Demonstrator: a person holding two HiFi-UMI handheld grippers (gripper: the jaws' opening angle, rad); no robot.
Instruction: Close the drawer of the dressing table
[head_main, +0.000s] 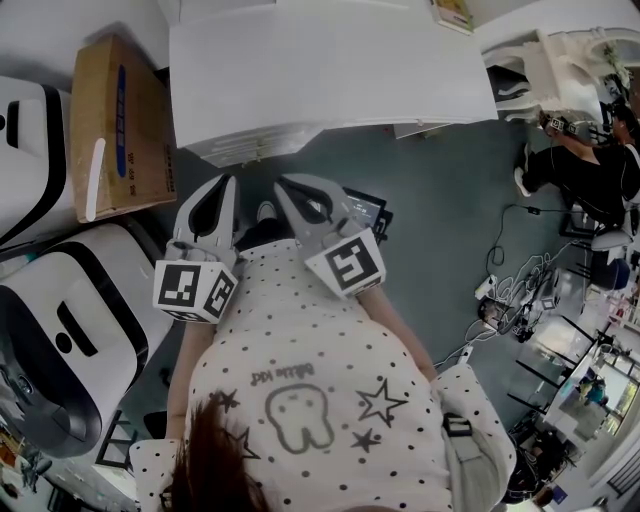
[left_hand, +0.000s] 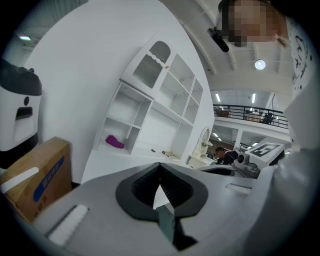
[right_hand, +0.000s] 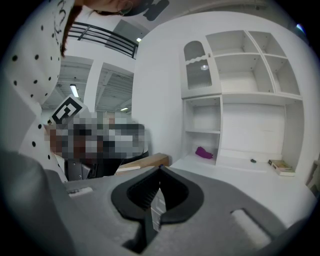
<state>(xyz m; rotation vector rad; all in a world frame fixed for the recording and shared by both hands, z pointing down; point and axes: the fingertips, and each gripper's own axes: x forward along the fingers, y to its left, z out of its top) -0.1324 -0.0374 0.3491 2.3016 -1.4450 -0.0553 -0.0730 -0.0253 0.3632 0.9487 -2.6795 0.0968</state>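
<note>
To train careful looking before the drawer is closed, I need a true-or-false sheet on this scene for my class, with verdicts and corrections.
1. The left gripper and the right gripper are both shut, with nothing between their jaws. True.
2. The right gripper rests on top of the dressing table. False: it is held short of the table, close to the person's chest.
3. In the head view, a cardboard box stands left of the dressing table. True.
4. A purple thing lies on the floor beside the cardboard box. False: it lies in a lower shelf compartment of the dressing table.
</note>
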